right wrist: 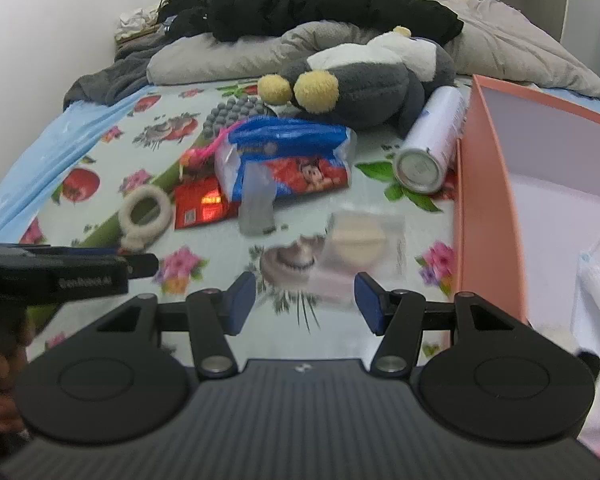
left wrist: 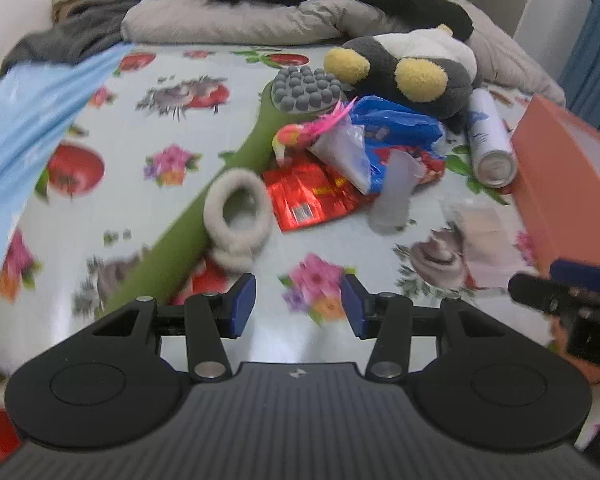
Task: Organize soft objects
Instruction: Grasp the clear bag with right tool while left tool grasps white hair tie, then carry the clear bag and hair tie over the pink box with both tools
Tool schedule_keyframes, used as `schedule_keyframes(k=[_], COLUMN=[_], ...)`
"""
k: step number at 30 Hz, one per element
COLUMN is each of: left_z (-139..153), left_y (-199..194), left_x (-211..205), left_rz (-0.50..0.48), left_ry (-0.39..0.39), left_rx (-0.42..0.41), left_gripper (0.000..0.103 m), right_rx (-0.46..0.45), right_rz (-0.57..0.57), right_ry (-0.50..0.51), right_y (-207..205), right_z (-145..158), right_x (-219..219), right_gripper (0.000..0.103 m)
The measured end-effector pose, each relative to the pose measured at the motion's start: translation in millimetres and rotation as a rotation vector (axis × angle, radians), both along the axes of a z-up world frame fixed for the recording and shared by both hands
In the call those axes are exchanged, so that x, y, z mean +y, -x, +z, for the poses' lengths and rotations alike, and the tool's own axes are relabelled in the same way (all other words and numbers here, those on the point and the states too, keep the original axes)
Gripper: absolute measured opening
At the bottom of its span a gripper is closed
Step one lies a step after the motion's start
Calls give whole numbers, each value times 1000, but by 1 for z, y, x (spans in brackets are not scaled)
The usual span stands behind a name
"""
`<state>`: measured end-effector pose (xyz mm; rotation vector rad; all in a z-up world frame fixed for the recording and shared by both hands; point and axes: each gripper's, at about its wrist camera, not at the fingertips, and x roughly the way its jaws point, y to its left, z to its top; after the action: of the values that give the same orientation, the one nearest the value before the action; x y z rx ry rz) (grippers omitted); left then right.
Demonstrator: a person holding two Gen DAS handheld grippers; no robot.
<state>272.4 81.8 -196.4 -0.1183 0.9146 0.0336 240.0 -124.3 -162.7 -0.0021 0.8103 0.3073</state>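
Note:
A grey and white plush toy point(left wrist: 416, 68) with yellow feet lies at the back of the flowered cloth; it also shows in the right wrist view point(right wrist: 364, 80). A fluffy beige hair tie point(left wrist: 238, 210) rests on a green massage stick point(left wrist: 204, 216), just ahead of my left gripper point(left wrist: 298, 306), which is open and empty. The hair tie also shows in the right wrist view point(right wrist: 144, 216). A clear packet with a beige pad point(right wrist: 356, 240) lies just ahead of my right gripper point(right wrist: 304, 304), which is open and empty.
An orange box point(right wrist: 484, 200) stands open at the right, with a white item inside. A white spray can point(right wrist: 432, 148), a blue snack bag point(right wrist: 292, 156), a red wrapper point(left wrist: 316, 196), a pink toy bird point(left wrist: 300, 136) and a clear cup point(left wrist: 394, 192) lie mid-cloth. Clothes and pillows pile behind.

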Motion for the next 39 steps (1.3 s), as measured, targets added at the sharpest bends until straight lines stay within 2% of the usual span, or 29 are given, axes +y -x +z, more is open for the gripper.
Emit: schedule_keyframes(k=[6,12,16,21,25,27,29,31,35,39], left_z=[-7,-17,-26,-33,-33,-33,-32,-30,-26,-17], left_y=[-33,-53,-59,-62,-62,-60,-57,-53,-41,-26], left_x=[4,2,3,6,12,14,14,14,10,8], left_rz=[-40,-79,-93,-80,-53,-47,-43,-32,-9,12], left_ry=[-71,-147,-159,-141,-106,-91,-83,-65,-39,4], left_rx=[-12,0,35,72,86,92,95,101,91,71], left_gripper=[53,53,52,52,42,34,18,12,10,9], right_rx=[-28,-3,18,71,79,81,82,84,108,99], right_rz=[-41,-120,-150,-144,-102,-79,-67,-59,-49,-26], right_ry=[44,75,116,86,76,78,77,77,39,49], right_y=[-35,-67,-80,-85,-80,-78,-76,-74,-67,-55], right_z=[-11,-32,-46,-58,-61,-61,-60,-58,-52,-46], right_x=[12,11,11,8,12,14,14,14,12,15], right_gripper=[57,57,57,59,58,52,45,42,32,26])
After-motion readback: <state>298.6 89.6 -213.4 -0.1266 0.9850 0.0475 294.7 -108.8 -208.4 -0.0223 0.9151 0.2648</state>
